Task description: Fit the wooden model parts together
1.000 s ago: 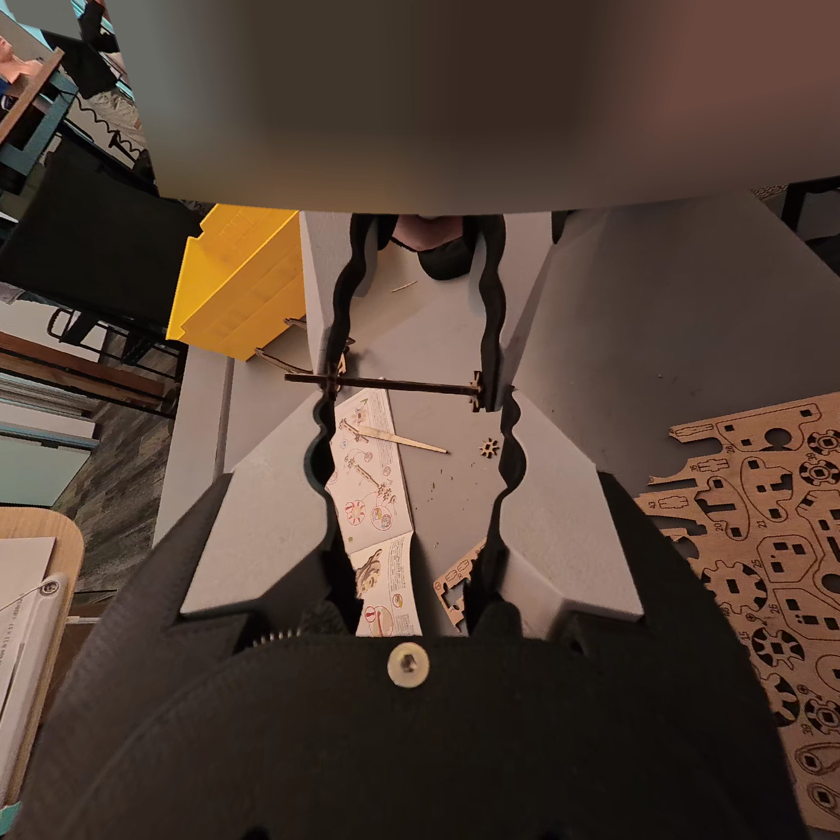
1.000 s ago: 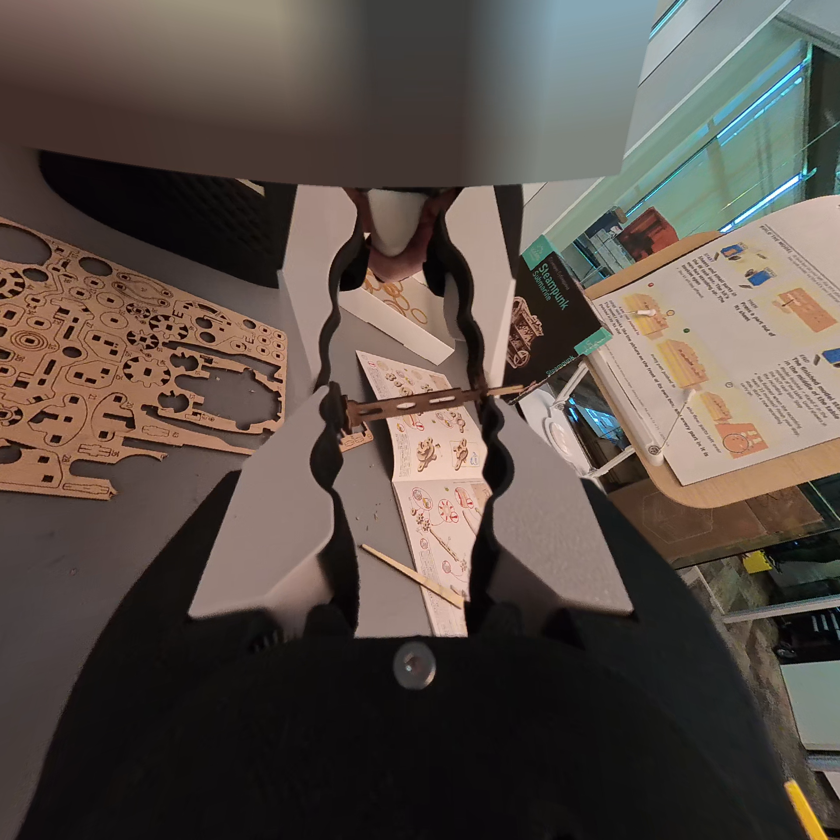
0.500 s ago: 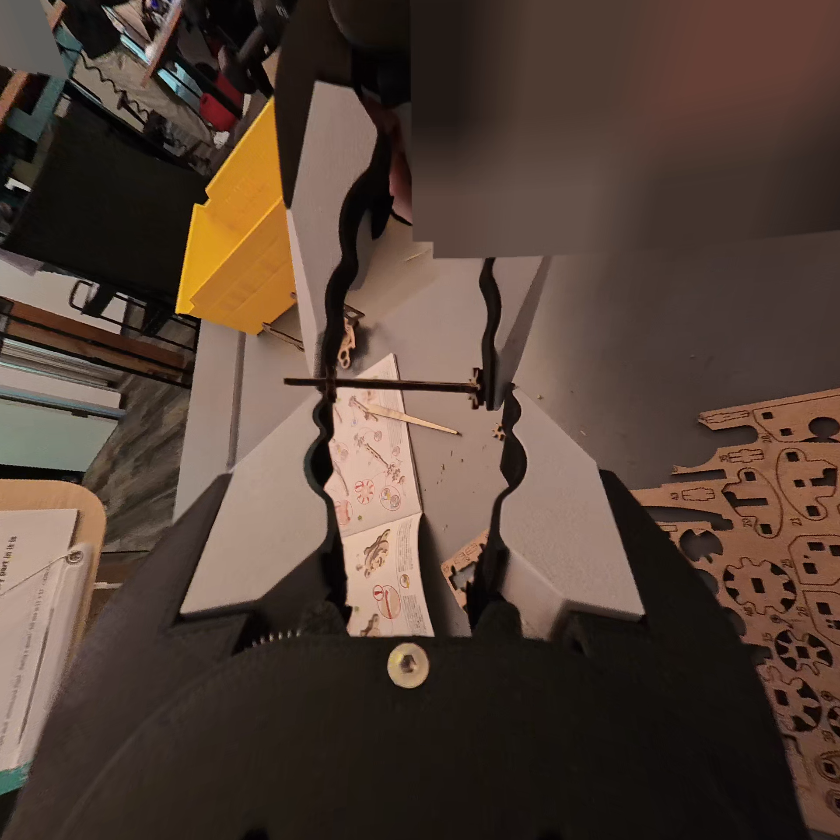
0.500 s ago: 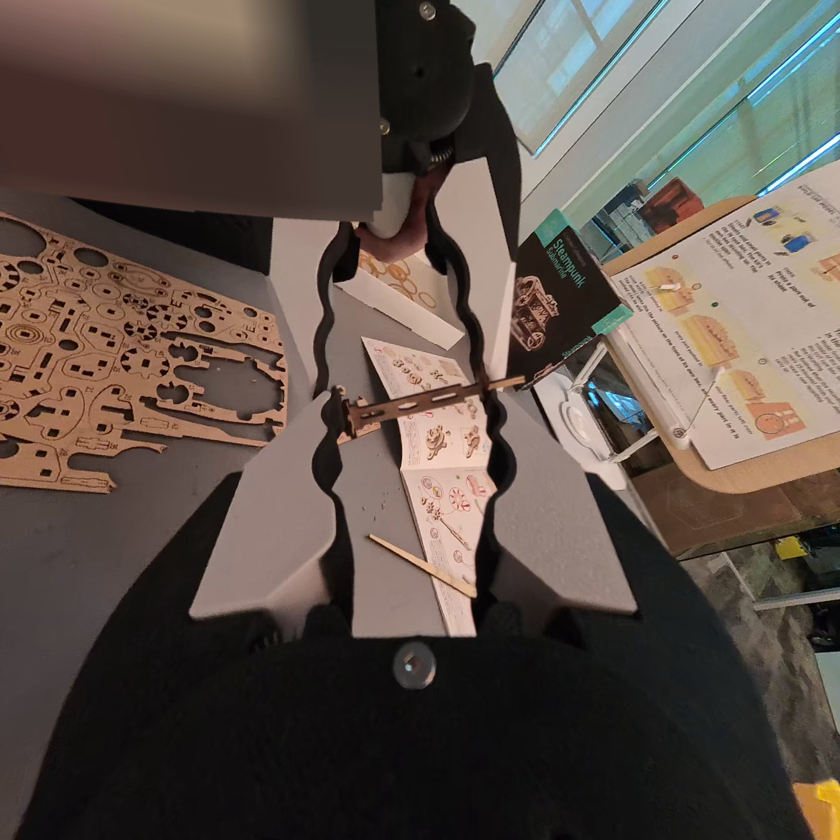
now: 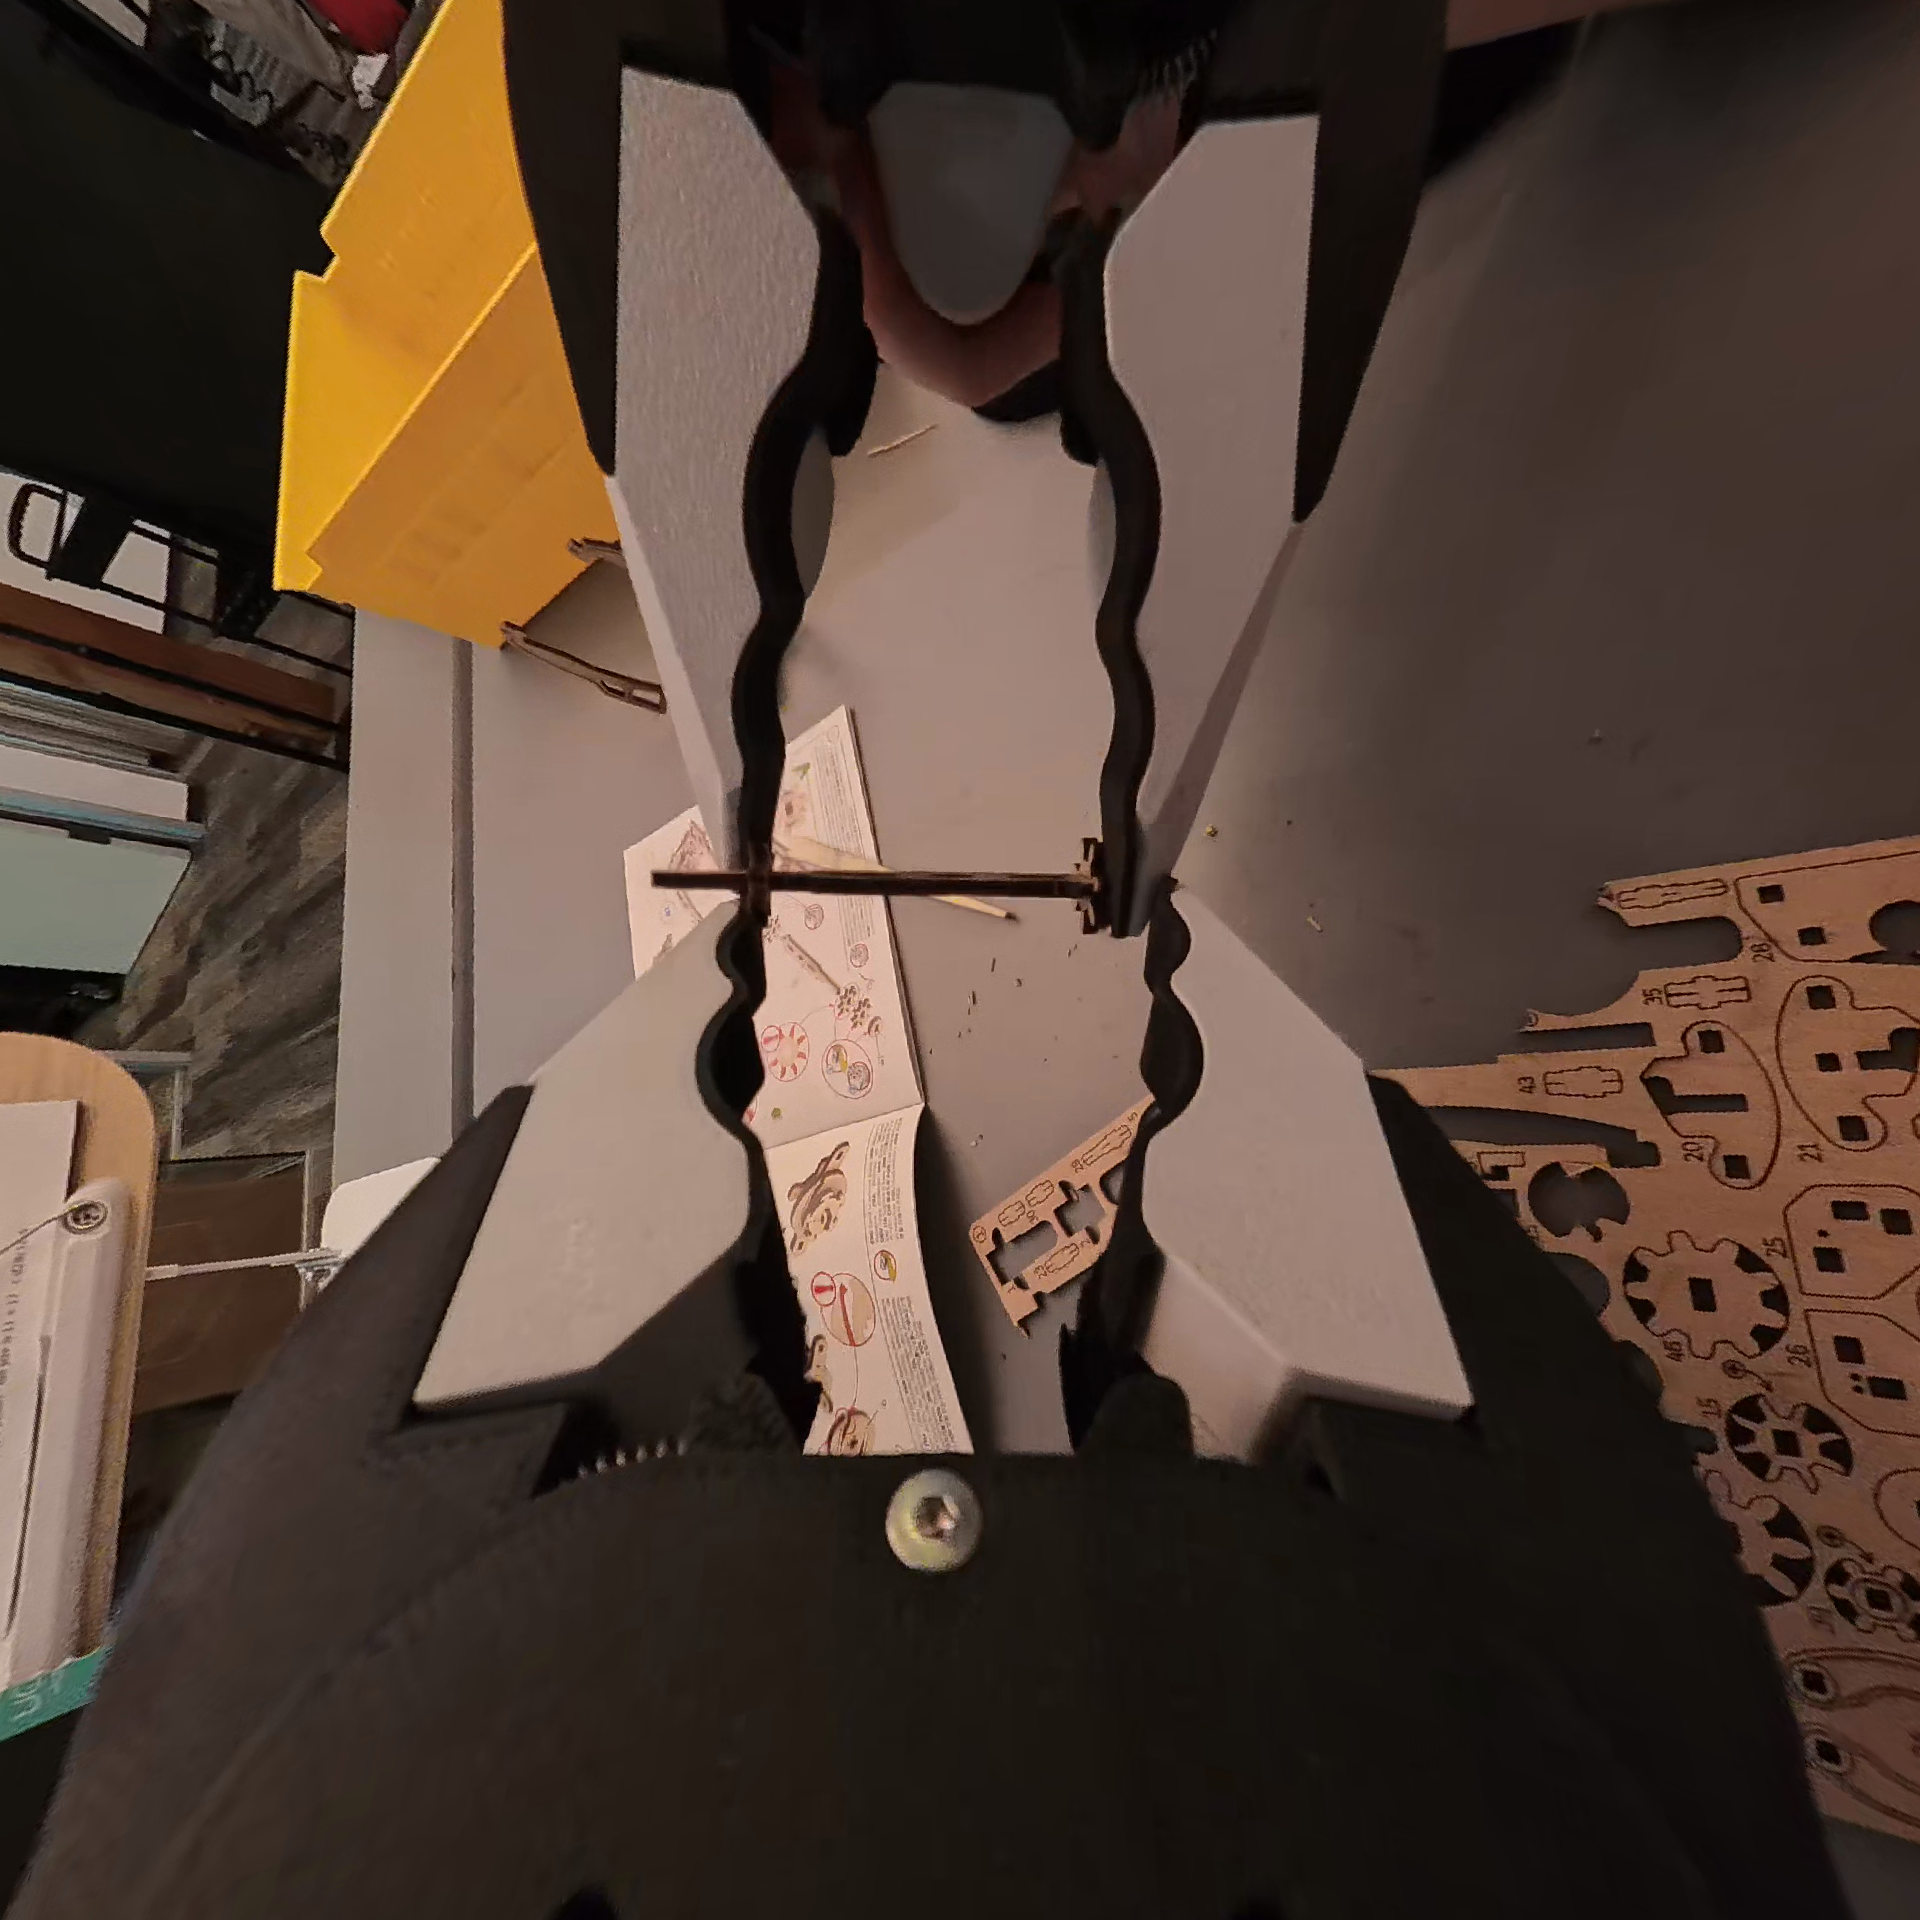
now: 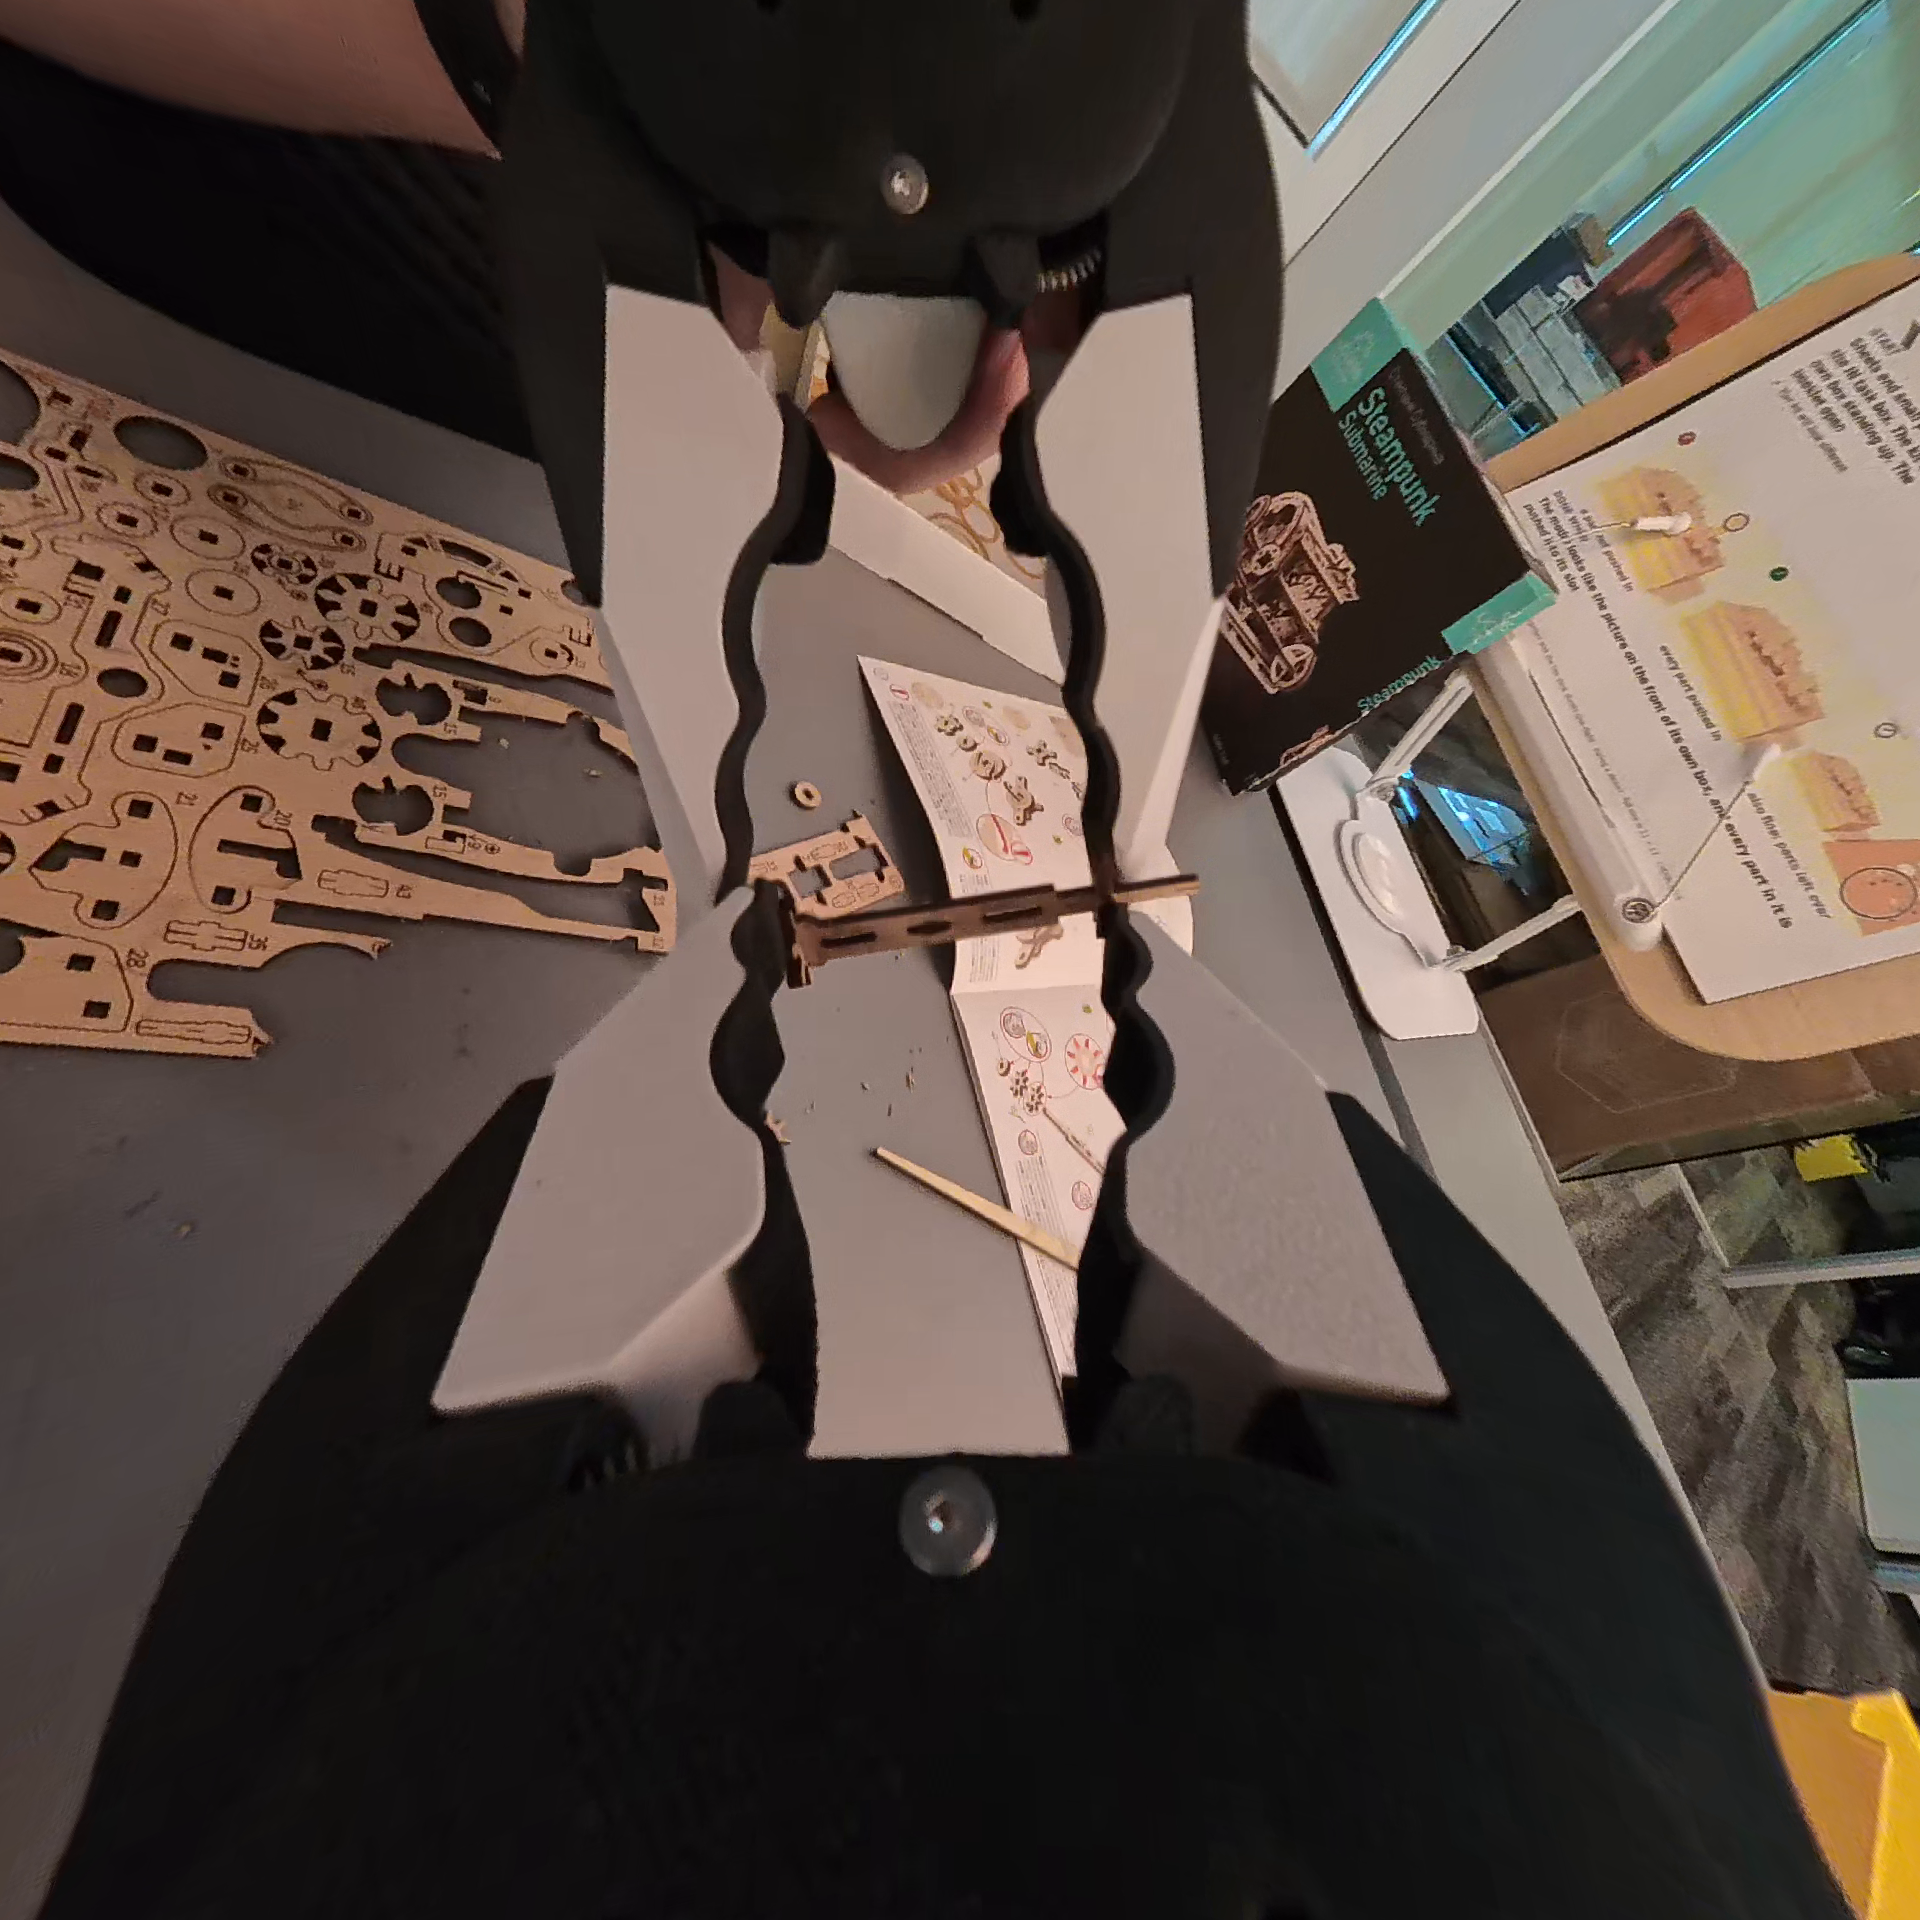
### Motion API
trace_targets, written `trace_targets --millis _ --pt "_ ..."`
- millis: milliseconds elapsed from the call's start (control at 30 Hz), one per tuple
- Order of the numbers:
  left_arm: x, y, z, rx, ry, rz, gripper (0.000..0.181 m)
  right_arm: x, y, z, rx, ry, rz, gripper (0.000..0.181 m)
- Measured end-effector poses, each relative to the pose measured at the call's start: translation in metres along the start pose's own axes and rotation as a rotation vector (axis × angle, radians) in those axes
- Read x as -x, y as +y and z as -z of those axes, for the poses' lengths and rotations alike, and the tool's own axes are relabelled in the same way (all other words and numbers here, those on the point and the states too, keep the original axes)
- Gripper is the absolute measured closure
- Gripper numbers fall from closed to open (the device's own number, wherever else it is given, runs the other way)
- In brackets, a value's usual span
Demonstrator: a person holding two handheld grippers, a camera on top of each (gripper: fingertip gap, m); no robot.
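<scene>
A thin slotted wooden strip (image 5: 925,881) with a small cross piece at one end hangs above the grey table (image 5: 1507,468). It spans the gap where the two grippers meet tip to tip. My left gripper (image 5: 951,914) comes from below in its own view and the right gripper (image 5: 935,852) from above. Both have their jaws held apart by the strip's length and press on it. In the right wrist view the strip (image 6: 966,920) lies across my right gripper (image 6: 935,916), one end poking out past the right finger, with the left gripper (image 6: 914,873) opposite.
A large laser-cut wooden sheet (image 5: 1714,1195) lies on the table, also seen in the right wrist view (image 6: 260,779). An open instruction booklet (image 5: 842,1039), a thin wooden stick (image 6: 977,1210) and a small sheet offcut (image 6: 831,862) lie under the grippers. A yellow bin (image 5: 436,416) and a dark kit box (image 6: 1361,582) stand at the edges. Only a small space, under 4 cm, lies between the two pairs of fingers.
Both grippers have swung together, keeping the strip between their tips. The opposite gripper's body now fills the top of each view, and the table contents have shifted in the frame.
</scene>
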State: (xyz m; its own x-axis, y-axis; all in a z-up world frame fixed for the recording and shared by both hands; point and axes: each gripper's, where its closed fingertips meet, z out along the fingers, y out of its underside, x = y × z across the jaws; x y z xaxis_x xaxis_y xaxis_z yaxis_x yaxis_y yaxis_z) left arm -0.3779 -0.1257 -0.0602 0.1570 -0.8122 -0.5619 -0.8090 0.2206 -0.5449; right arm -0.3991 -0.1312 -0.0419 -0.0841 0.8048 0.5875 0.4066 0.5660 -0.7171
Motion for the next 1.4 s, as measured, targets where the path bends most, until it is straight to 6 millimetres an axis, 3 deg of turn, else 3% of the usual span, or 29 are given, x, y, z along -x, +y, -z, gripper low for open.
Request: trace_targets --millis 400,500,733,1400 --pt "0.007 0.003 0.001 0.009 -0.041 -0.016 0.108 -0.004 0.001 -0.003 -0.010 0.028 0.001 0.121" --pt "0.008 0.005 0.004 0.014 -0.022 0.007 0.109 -0.006 -0.004 -0.004 -0.058 0.006 -0.077 0.120" --pt "-0.004 0.033 -0.014 0.214 0.006 -0.032 0.109 0.004 0.025 -0.024 0.131 -0.008 -0.050 0.119" --pt "-0.021 0.045 -0.022 0.218 0.152 0.074 0.109 0.023 0.037 -0.035 0.151 -0.136 -0.162 0.122"
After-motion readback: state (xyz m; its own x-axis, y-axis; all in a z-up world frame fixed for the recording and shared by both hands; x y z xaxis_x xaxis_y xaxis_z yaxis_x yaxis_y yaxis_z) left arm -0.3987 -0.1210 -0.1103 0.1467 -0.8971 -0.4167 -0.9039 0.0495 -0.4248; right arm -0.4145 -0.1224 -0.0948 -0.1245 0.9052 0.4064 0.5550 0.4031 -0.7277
